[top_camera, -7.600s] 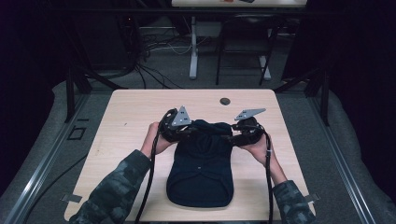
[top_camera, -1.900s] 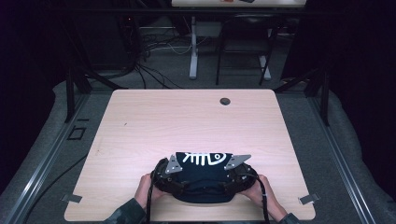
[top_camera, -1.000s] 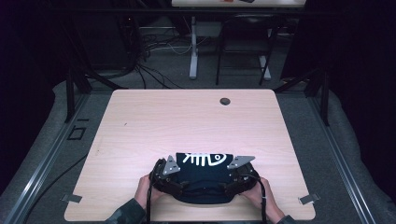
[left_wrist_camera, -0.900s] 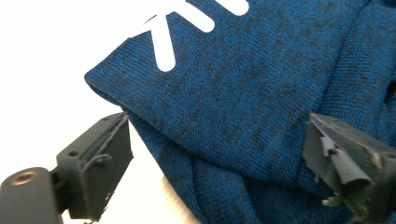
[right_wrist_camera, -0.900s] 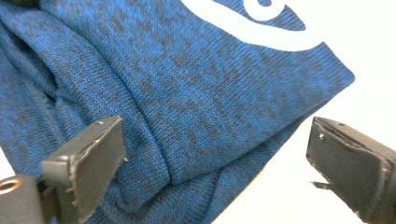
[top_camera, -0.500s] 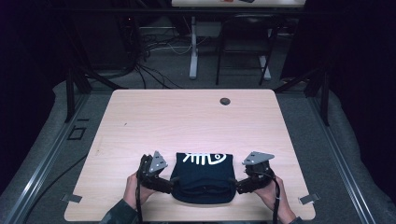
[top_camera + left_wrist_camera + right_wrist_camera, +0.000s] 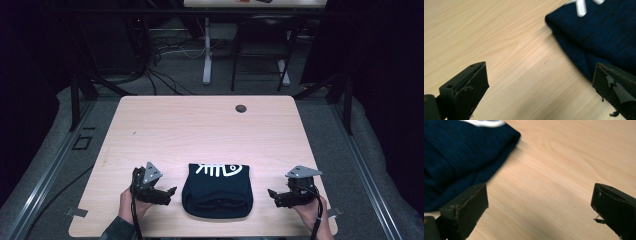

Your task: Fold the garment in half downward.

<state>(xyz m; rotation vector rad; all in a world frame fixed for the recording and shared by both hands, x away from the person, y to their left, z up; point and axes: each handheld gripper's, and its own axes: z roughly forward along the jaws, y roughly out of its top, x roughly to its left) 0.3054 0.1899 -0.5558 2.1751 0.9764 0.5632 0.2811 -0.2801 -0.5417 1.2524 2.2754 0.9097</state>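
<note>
A folded dark navy shirt [image 7: 217, 190] with a white fish-bone print lies near the table's front edge. My left gripper [image 7: 169, 192] is just left of it, a short gap away, its jaws having just been opening and now open with nothing between them. In the left gripper view the shirt [image 7: 599, 32] fills the upper right, and the left gripper [image 7: 540, 87] hovers over bare wood. My right gripper [image 7: 272, 194] sits to the shirt's right, open and empty. The right gripper view shows the shirt [image 7: 461, 152] at upper left, beyond the right gripper [image 7: 539, 210].
The light wooden table [image 7: 200, 130] has a small dark round grommet [image 7: 241, 108] near its far edge. Beyond the table are desk legs, cables and a dark floor. Metal rails run along both sides.
Both grippers have let go of the folded shirt and moved outward, left one to the left, right one to the right. The shirt stays folded near the front edge.
</note>
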